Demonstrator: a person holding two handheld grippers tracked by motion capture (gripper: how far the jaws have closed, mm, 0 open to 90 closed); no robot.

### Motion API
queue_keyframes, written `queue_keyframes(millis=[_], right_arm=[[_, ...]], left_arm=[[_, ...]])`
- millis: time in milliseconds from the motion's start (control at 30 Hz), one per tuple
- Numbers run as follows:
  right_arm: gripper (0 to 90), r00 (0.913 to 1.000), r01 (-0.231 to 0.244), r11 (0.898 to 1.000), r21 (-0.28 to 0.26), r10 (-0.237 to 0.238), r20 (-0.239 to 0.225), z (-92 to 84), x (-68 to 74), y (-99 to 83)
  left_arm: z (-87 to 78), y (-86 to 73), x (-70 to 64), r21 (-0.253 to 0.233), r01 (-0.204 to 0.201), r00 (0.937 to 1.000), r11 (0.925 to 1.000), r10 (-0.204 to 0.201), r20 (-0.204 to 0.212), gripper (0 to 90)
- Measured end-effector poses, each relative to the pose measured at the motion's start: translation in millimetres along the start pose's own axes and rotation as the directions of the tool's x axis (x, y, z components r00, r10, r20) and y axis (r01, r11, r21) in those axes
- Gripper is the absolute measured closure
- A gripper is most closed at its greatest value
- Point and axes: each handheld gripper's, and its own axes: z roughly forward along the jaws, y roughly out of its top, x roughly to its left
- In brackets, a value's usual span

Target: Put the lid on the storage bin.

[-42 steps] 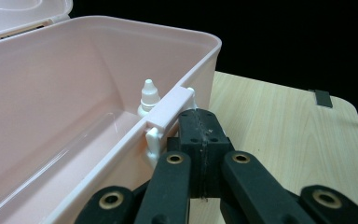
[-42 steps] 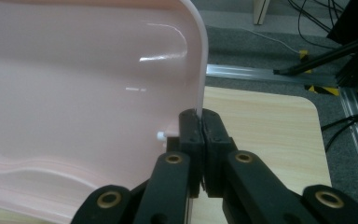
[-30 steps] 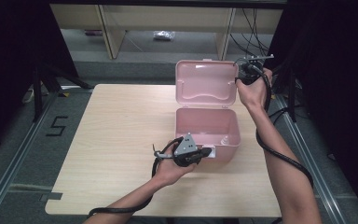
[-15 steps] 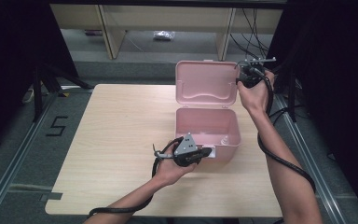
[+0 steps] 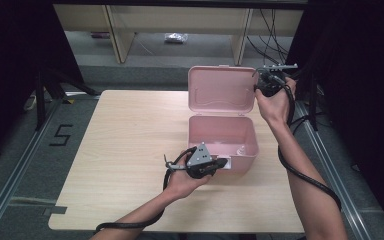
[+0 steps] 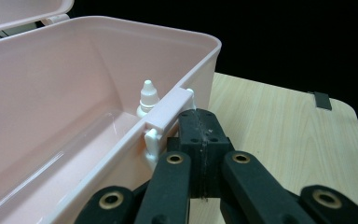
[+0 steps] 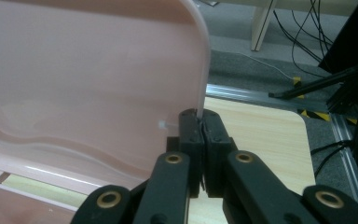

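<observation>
A pink plastic box (image 5: 240, 131) stands on the wooden table (image 5: 130, 130) with its lid (image 5: 221, 90) raised upright at the back. My right gripper (image 5: 256, 86) is shut on the lid's right edge; in the right gripper view the lid (image 7: 98, 70) runs down between the pads (image 7: 191, 128). My left gripper (image 5: 224, 162) lies level against the box's front wall. Its jaws are shut with nothing between them (image 6: 200, 140), just right of the front latch (image 6: 168, 109). A small white dropper bottle (image 6: 148, 95) stands inside the box near the front wall.
The table's left half is bare wood. A metal rail (image 5: 15, 170) runs along the floor at the left, and black stands (image 5: 45, 85) rise behind it. Shelving (image 5: 175, 20) and cables (image 5: 275, 25) lie beyond the table's far edge.
My right hand has shifted only slightly at the lid's edge. The left hand and the box stay where they were.
</observation>
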Motion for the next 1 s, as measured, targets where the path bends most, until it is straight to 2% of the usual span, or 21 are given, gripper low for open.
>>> queue_keyframes(millis=[133,167,233,433,467,500,633,667,733,767,833,1000], right_arm=[[89.6,1.0000,0.006,1.000,-0.011,-0.006,0.003,-3.7,0.9,-2.8],[89.6,0.9996,0.027,0.999,-0.026,-0.027,0.002,-3.1,-0.3,-3.5],[89.6,1.0000,0.010,1.000,-0.013,-0.010,0.002,-5.9,1.3,-4.3],[89.6,0.9999,0.009,1.000,-0.012,-0.009,0.005,-9.7,2.2,-6.8],[89.5,0.9992,0.039,0.999,-0.019,-0.039,0.007,-9.6,0.6,-7.2],[89.6,0.9999,0.011,1.000,-0.018,-0.011,0.007,-10.4,3.0,-7.8],[89.5,0.9998,0.015,1.000,-0.017,-0.015,0.011,-12.6,3.8,-8.9],[89.5,0.9994,0.034,0.999,-0.024,-0.034,0.009,-12.4,2.5,-8.9],[89.5,0.9992,0.037,0.999,-0.015,-0.036,0.014,-14.5,2.9,-9.2],[89.5,0.9999,0.010,1.000,-0.018,-0.010,0.010,-14.5,4.9,-9.9],[89.5,0.9995,0.028,0.999,-0.020,-0.028,0.014,-15.3,4.0,-10.5],[89.5,0.9997,0.021,1.000,-0.023,-0.020,0.017,-17.6,5.4,-12.4]], left_arm=[[0.0,0.1,0.0,0.001,0.002,1.0000,1.0000,-0.002,0.001,90.0],[0.0,0.1,0.0,0.000,0.002,1.0000,1.0000,-0.002,0.001,90.0],[0.0,0.2,0.0,0.001,0.001,1.0000,1.0000,-0.001,0.000,90.0],[-0.1,0.4,0.1,0.003,0.001,1.0000,1.0000,-0.001,0.000,90.0],[-0.2,0.5,0.1,0.004,0.002,1.0000,1.0000,-0.002,0.000,90.0],[-0.2,0.7,0.1,0.005,0.002,1.0000,1.0000,-0.002,0.000,90.0],[-0.3,0.7,0.1,0.006,0.001,1.0000,1.0000,-0.001,0.000,90.0],[-0.2,0.7,0.0,0.005,0.002,1.0000,1.0000,-0.002,0.000,90.0],[-0.3,0.8,0.1,0.006,0.003,1.0000,1.0000,-0.003,0.000,90.0],[-0.3,0.8,0.2,0.006,0.001,1.0000,1.0000,-0.001,0.000,90.0],[-0.3,0.7,0.1,0.005,0.003,1.0000,1.0000,-0.003,0.000,90.0],[-0.2,0.7,0.1,0.005,0.004,1.0000,1.0000,-0.004,0.000,90.0]])
